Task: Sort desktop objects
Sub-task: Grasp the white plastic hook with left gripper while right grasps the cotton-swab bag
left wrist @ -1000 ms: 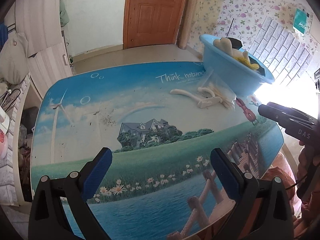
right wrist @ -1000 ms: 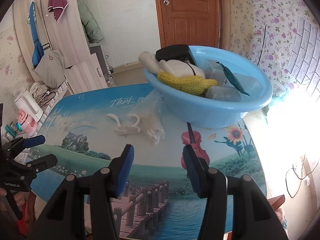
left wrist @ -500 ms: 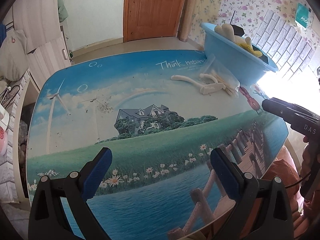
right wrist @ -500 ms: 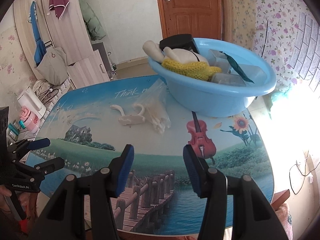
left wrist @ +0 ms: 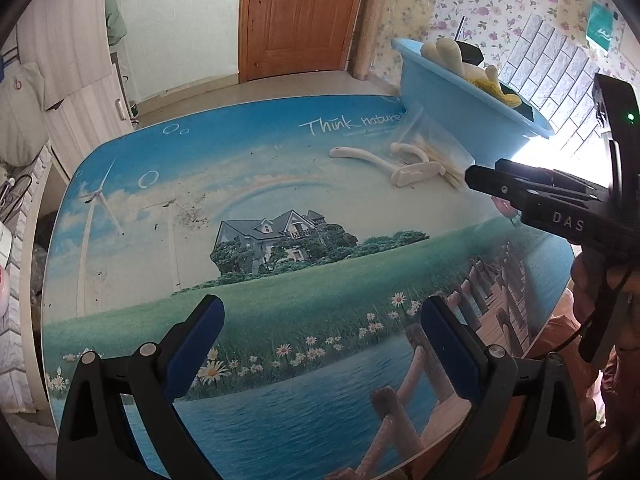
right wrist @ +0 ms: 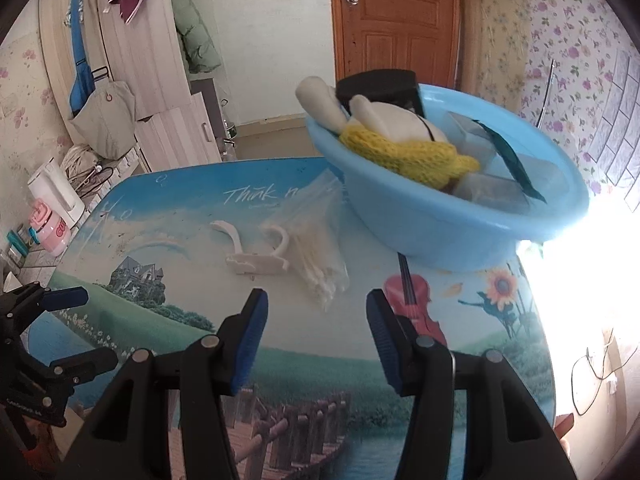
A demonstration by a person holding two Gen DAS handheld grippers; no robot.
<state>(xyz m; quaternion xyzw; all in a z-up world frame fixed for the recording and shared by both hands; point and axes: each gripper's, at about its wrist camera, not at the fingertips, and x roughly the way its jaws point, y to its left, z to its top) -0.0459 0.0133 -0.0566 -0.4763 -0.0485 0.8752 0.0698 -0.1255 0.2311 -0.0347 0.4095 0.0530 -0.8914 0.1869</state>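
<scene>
While both grippers hover spread and empty, the right gripper [right wrist: 316, 332] faces the bag of swabs [right wrist: 316, 248] just beyond, hook [right wrist: 256, 248] left, basin [right wrist: 448, 216] far right; left gripper [left wrist: 320, 344] stays near.

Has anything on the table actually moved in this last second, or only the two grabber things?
Only the grabbers moved. The right gripper has pushed forward toward the bag of cotton swabs and white hook, open and empty. The left gripper stays open. The blue basin, swabs and hook lie unchanged.

Table [left wrist: 256, 184] printed with sky, house, meadow; basin [right wrist: 424, 224] light blue; knit [right wrist: 404, 156] yellow; hook [right wrist: 256, 258] cream; door [right wrist: 394, 20] brown.
</scene>
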